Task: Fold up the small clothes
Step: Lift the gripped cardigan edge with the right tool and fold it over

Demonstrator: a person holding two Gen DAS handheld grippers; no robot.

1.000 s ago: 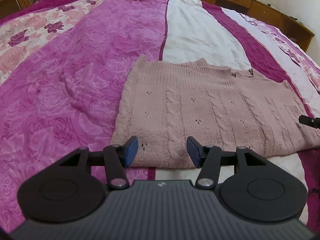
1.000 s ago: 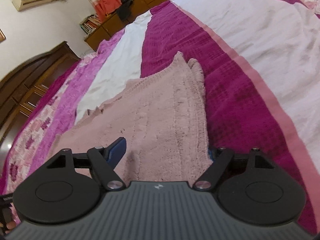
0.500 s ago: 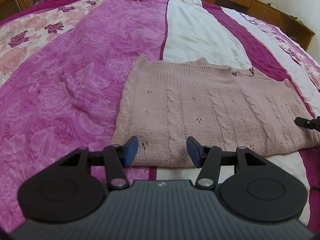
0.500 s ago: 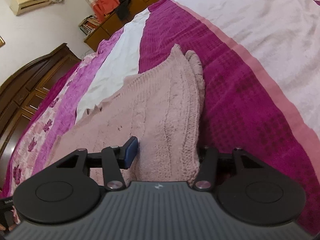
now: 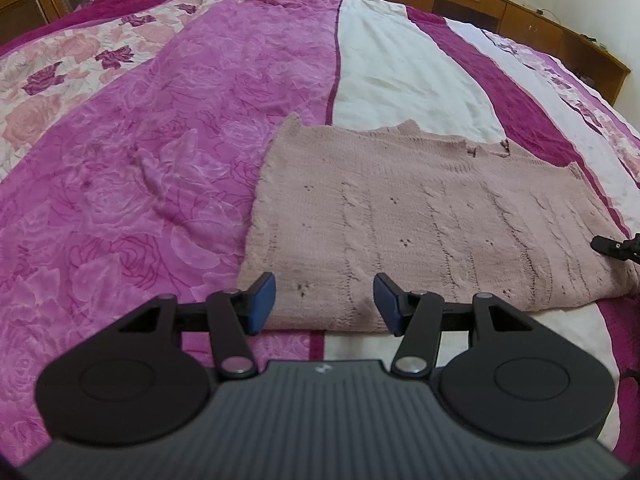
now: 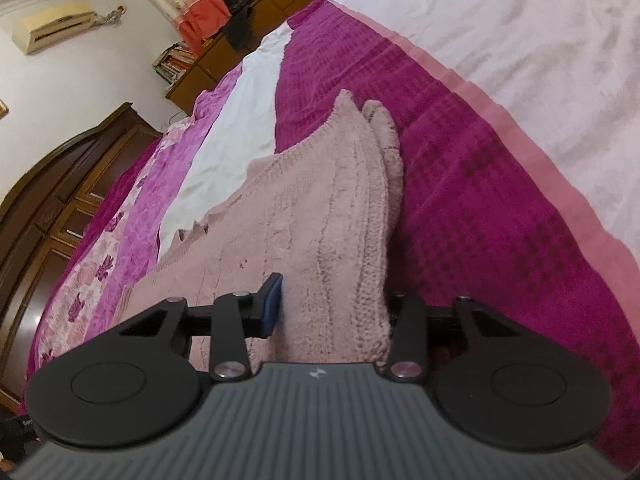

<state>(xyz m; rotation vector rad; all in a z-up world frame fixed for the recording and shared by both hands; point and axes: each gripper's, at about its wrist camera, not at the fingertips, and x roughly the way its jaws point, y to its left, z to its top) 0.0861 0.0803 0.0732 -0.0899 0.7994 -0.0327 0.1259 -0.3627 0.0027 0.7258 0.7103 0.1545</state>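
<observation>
Knitted in dusty pink cable stitch, a small sweater (image 5: 420,220) lies flat on a bed (image 5: 160,160) covered in magenta, rose-print and white stripes. It sits toward the near edge of the bed, its long axis running left to right across the left wrist view.

The left gripper (image 5: 324,302) hovers just above the sweater's near hem, close to the near left corner of the garment, jaws apart with nothing between them.

The right gripper (image 6: 332,308) is at the sweater's right-hand end, where several layers stack into a thick folded edge. Its jaws have just been closing, with that edge bunched between them; whether the pads already press the knit cannot be told, as the far pad is hidden behind the cloth.

The right hand is the nearer to a grip. Judging by this, the sweater stretches away leftward from the right gripper, so a fold would carry that end over toward the left.
</observation>
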